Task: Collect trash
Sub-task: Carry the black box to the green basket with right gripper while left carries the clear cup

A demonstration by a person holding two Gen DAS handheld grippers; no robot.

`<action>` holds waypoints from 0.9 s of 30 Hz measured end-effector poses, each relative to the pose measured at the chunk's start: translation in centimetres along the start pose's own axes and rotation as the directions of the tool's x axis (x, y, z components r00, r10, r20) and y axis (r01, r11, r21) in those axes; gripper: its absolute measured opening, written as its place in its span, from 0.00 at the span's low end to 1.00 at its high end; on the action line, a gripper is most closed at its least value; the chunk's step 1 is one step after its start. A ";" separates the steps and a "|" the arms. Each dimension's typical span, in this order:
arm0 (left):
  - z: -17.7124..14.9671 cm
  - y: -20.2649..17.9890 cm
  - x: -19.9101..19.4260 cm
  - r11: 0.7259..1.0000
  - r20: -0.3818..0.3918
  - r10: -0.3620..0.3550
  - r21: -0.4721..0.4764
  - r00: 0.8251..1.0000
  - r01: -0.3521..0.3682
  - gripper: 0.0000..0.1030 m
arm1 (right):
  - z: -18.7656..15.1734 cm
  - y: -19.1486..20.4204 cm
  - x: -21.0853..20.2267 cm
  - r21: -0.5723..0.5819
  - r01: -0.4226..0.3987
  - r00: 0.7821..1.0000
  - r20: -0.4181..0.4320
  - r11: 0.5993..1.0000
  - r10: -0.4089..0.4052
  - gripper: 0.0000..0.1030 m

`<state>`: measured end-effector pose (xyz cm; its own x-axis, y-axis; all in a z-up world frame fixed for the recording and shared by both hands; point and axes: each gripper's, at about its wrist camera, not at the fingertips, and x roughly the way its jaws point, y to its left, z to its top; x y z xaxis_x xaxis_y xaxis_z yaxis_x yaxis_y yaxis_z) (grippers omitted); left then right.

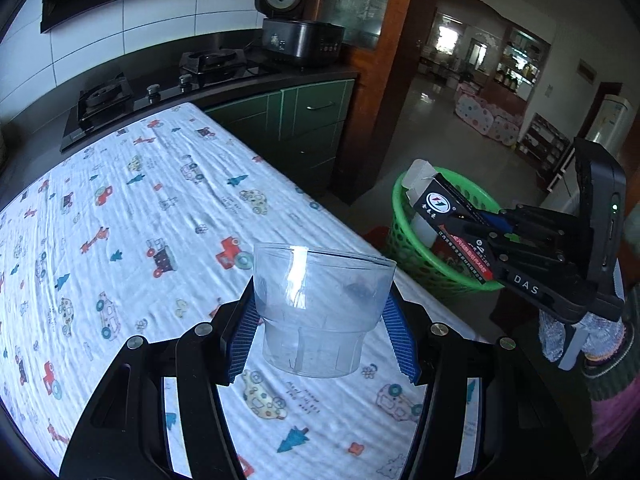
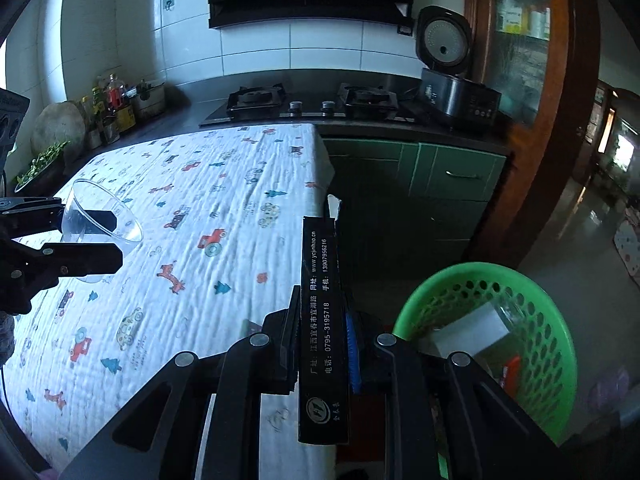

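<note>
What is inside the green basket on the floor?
The green basket holds a white box and something red. Its wall, the black carton and the right gripper hide anything deeper.

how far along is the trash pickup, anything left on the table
Done: the green basket beside the table already holds some trash. In hand: the left gripper clamps a clear plastic cup, and the right gripper clamps a black carton. Left: dropping both in. The patterned tablecloth shows nothing else.
</note>
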<state>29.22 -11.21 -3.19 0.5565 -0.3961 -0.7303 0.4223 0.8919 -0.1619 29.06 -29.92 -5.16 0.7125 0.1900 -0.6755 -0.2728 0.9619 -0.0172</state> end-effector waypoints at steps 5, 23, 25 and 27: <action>0.5 -3.1 1.0 0.999 -0.010 -0.032 0.039 0.999 0.032 0.56 | -1.7 -3.7 -1.4 0.052 0.061 0.998 -0.009 0.997 -0.060 0.18; 3.4 -9.3 4.1 0.989 -0.036 -0.098 0.109 0.995 0.101 0.56 | -4.6 -16.4 -2.0 0.241 0.255 0.967 -0.058 0.937 -0.248 0.19; 3.8 -9.9 4.4 0.987 -0.038 -0.107 0.113 0.993 0.111 0.56 | -4.7 -17.3 -1.8 0.252 0.266 0.964 -0.061 0.930 -0.259 0.25; 4.1 -10.6 4.9 0.986 -0.042 -0.116 0.120 0.992 0.120 0.56 | -4.8 -17.7 -1.7 0.262 0.270 0.963 -0.057 0.926 -0.265 0.29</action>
<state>30.39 -23.54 -2.38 0.4732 -0.4869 -0.7342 0.5687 0.8053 -0.1676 29.54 -48.18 -7.20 0.7212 -0.0831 -0.6878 0.1093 0.9940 -0.0056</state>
